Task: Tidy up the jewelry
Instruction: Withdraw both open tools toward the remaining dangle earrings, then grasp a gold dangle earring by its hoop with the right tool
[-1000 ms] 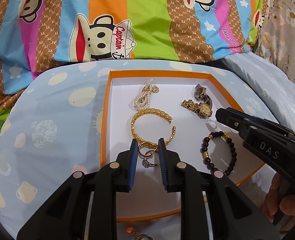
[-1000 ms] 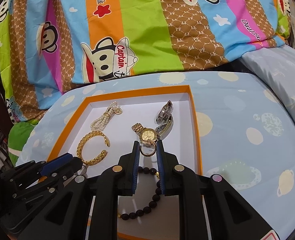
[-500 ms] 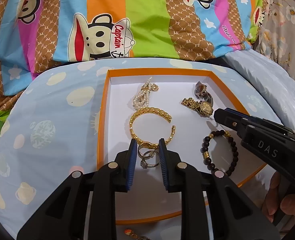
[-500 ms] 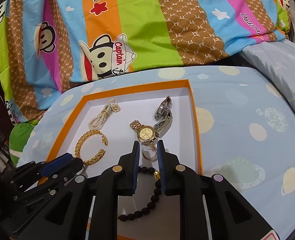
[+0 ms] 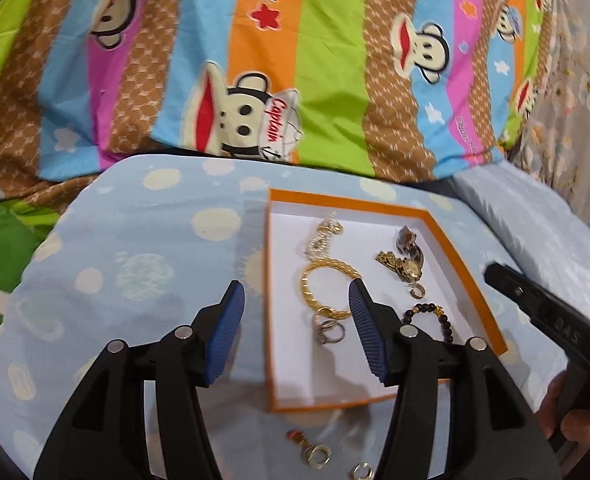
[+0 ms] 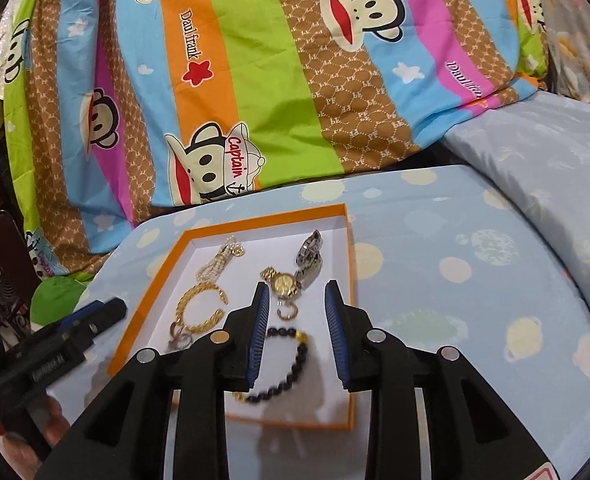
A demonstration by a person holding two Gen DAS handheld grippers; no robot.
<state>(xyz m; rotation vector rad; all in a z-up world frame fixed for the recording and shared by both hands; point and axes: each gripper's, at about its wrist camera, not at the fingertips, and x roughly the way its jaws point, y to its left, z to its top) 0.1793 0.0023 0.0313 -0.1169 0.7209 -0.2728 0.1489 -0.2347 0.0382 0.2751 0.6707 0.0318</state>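
Observation:
An orange-rimmed white tray (image 5: 461,264) (image 6: 231,226) lies on the blue dotted cloth. It holds a pearl bracelet (image 5: 323,236), a gold bangle (image 5: 327,284), two linked rings (image 5: 329,332), a gold watch (image 6: 285,284), a silver watch (image 6: 309,256), a small ring (image 6: 287,312) and a black bead bracelet (image 6: 291,364). My left gripper (image 5: 295,292) hovers over the tray's left rim, its jaws opening with nothing between the pads. My right gripper (image 6: 296,294) hangs above the small ring, its jaws also opening and empty.
A red-stoned trinket (image 5: 311,446) and a loose ring (image 5: 361,472) lie on the cloth in front of the tray. A bright striped cartoon blanket (image 6: 255,80) rises behind the table. A pale blue pillow (image 6: 555,152) sits at the right.
Both grippers have opened and lifted back from the tray. The left one let go of the linked rings, the right one left the small ring by the gold watch.

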